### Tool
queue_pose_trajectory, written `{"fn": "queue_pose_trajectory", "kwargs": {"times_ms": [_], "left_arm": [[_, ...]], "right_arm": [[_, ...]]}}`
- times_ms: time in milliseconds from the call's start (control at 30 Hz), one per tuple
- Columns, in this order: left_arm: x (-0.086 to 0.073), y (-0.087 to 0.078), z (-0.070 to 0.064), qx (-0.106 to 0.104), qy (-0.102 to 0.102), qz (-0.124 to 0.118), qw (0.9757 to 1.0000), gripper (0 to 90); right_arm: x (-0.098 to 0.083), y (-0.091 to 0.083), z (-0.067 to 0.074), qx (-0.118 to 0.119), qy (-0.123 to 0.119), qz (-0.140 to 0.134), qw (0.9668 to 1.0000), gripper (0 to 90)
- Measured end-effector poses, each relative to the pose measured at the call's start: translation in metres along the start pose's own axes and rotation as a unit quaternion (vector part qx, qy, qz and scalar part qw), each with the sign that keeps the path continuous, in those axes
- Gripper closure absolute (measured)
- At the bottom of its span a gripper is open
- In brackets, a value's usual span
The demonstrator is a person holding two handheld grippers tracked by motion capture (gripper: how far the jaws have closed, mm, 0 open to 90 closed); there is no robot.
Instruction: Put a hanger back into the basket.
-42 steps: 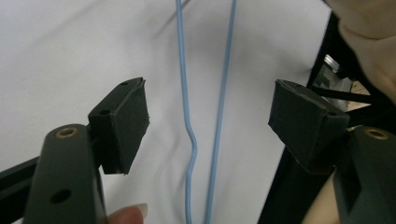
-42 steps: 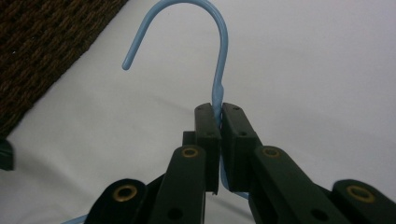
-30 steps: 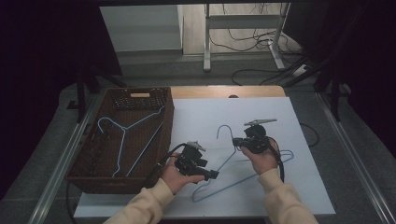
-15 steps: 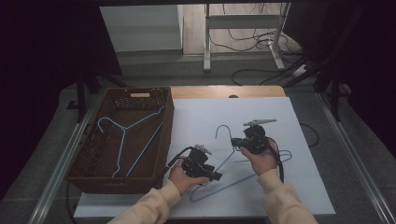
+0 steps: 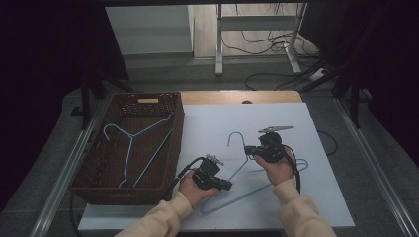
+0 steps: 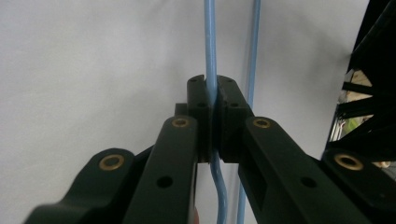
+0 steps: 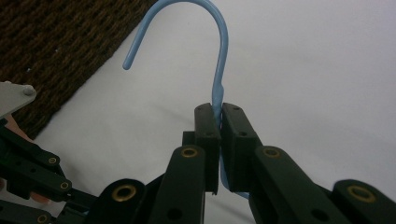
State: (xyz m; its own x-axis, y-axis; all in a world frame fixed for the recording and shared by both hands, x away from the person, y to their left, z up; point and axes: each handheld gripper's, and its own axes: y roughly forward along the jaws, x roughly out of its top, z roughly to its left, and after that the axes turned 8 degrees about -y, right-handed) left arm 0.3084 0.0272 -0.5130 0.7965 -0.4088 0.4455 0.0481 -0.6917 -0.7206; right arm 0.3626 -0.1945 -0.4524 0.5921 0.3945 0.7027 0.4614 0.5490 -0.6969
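Where the white sheet (image 5: 207, 126) covers the table, we list one blue hanger (image 5: 257, 190) lying flat, right of the basket (image 5: 178, 129).

Left gripper (image 5: 228, 186): we see its jaws, which have just been closing, pinched tight on the hanger's left sloping wire, the wire running straight between the pads (image 6: 200, 100).

Right gripper (image 5: 248, 150): we see its jaws clamped on the hanger's neck just below the hook (image 7: 205, 18), which curls out beyond the tips toward the far side.

Basket: we note a second hanger (image 5: 129, 148) inside, well apart from both grippers.
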Motion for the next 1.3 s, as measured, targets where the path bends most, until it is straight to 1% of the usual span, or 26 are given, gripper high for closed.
{"fn": "queue_pose_trajectory", "kwargs": {"times_ms": [100, 133, 167, 200, 233, 267, 300, 333, 367, 400, 433, 533, 567, 667, 733, 767, 833, 900, 933, 967, 1000, 1033, 1100, 1167, 1200, 1300], "left_arm": [[0.000, -0.005, -0.001, -0.008, -0.006, -0.011, 0.9999, 86.3], [0.000, -0.008, -0.002, -0.018, -0.008, -0.020, 0.9996, 86.4], [0.000, -0.008, -0.002, -0.018, -0.008, -0.020, 0.9996, 86.4], [0.000, -0.010, -0.003, -0.022, -0.008, -0.026, 0.9994, 86.4], [0.001, -0.015, -0.006, -0.035, -0.012, -0.037, 0.9986, 86.5], [0.001, -0.015, -0.006, -0.035, -0.012, -0.037, 0.9986, 86.5], [0.001, -0.021, -0.008, -0.041, -0.012, -0.047, 0.9980, 86.5], [0.001, -0.024, -0.009, -0.045, -0.012, -0.051, 0.9976, 86.5], [0.001, -0.024, -0.009, -0.045, -0.012, -0.051, 0.9976, 86.5], [0.002, -0.027, -0.010, -0.051, -0.014, -0.055, 0.9971, 86.5], [0.001, -0.030, -0.011, -0.056, -0.016, -0.059, 0.9966, 86.5], [0.002, -0.039, -0.015, -0.067, -0.017, -0.070, 0.9952, 86.5], [0.002, -0.045, -0.017, -0.074, -0.018, -0.076, 0.9941, 86.5], [0.002, -0.052, -0.019, -0.079, -0.018, -0.083, 0.9933, 86.5], [0.003, -0.060, -0.023, -0.081, -0.016, -0.090, 0.9925, 86.5], [0.004, -0.063, -0.024, -0.081, -0.014, -0.094, 0.9922, 86.5], [0.004, -0.071, -0.026, -0.084, -0.015, -0.101, 0.9912, 86.5], [0.005, -0.083, -0.028, -0.092, -0.016, -0.111, 0.9894, 86.5], [0.005, -0.083, -0.028, -0.092, -0.016, -0.111, 0.9894, 86.5], [0.006, -0.094, -0.029, -0.094, -0.012, -0.121, 0.9881, 86.5], [0.006, -0.094, -0.029, -0.094, -0.012, -0.121, 0.9881, 86.5], [0.006, -0.099, -0.030, -0.093, -0.011, -0.126, 0.9875, 86.5], [0.006, -0.115, -0.028, -0.097, -0.012, -0.143, 0.9850, 86.5], [0.006, -0.120, -0.027, -0.096, -0.011, -0.147, 0.9843, 86.5], [0.005, -0.130, -0.024, -0.099, -0.015, -0.157, 0.9825, 86.5], [0.002, -0.143, -0.020, -0.104, -0.020, -0.169, 0.9799, 86.5]], "right_arm": [[0.001, -0.004, -0.002, 0.006, 0.002, -0.009, 0.9999, 85.0], [0.001, -0.005, -0.003, 0.010, 0.002, -0.013, 0.9999, 83.5], [0.001, -0.005, -0.003, 0.010, 0.002, -0.013, 0.9999, 83.5], [0.001, -0.008, -0.004, 0.018, 0.004, -0.020, 0.9996, 79.7], [0.002, -0.014, -0.005, 0.030, 0.008, -0.035, 0.9989, 73.8], [0.002, -0.014, -0.005, 0.030, 0.008, -0.035, 0.9989, 73.8], [0.003, -0.023, -0.007, 0.038, 0.009, -0.057, 0.9976, 66.4], [0.003, -0.029, -0.008, 0.040, 0.010, -0.068, 0.9968, 63.0], [0.003, -0.035, -0.009, 0.042, 0.011, -0.079, 0.9959, 60.7], [0.003, -0.035, -0.009, 0.042, 0.011, -0.079, 0.9959, 60.7], [0.002, -0.041, -0.009, 0.046, 0.011, -0.089, 0.9949, 58.6], [-0.002, -0.059, -0.013, 0.045, 0.009, -0.112, 0.9926, 53.0], [-0.006, -0.069, -0.017, 0.042, 0.009, -0.122, 0.9916, 49.9], [-0.011, -0.077, -0.021, 0.037, 0.010, -0.131, 0.9907, 47.3], [-0.019, -0.087, -0.028, 0.034, 0.014, -0.141, 0.9893, 45.6], [-0.025, -0.096, -0.034, 0.029, 0.018, -0.147, 0.9885, 43.9], [-0.028, -0.101, -0.037, 0.027, 0.019, -0.151, 0.9879, 43.6], [-0.035, -0.114, -0.045, 0.021, 0.026, -0.163, 0.9861, 42.1], [-0.035, -0.114, -0.045, 0.021, 0.026, -0.163, 0.9861, 42.1], [-0.039, -0.119, -0.050, 0.020, 0.032, -0.168, 0.9851, 41.7], [-0.041, -0.121, -0.052, 0.018, 0.032, -0.167, 0.9852, 41.6], [-0.043, -0.121, -0.054, 0.017, 0.033, -0.166, 0.9854, 41.5], [-0.046, -0.120, -0.056, 0.017, 0.037, -0.163, 0.9858, 41.1], [-0.048, -0.117, -0.057, 0.019, 0.038, -0.157, 0.9868, 40.4], [-0.048, -0.115, -0.058, 0.020, 0.037, -0.154, 0.9872, 39.7], [-0.048, -0.109, -0.057, 0.023, 0.033, -0.145, 0.9886, 38.0]]}}
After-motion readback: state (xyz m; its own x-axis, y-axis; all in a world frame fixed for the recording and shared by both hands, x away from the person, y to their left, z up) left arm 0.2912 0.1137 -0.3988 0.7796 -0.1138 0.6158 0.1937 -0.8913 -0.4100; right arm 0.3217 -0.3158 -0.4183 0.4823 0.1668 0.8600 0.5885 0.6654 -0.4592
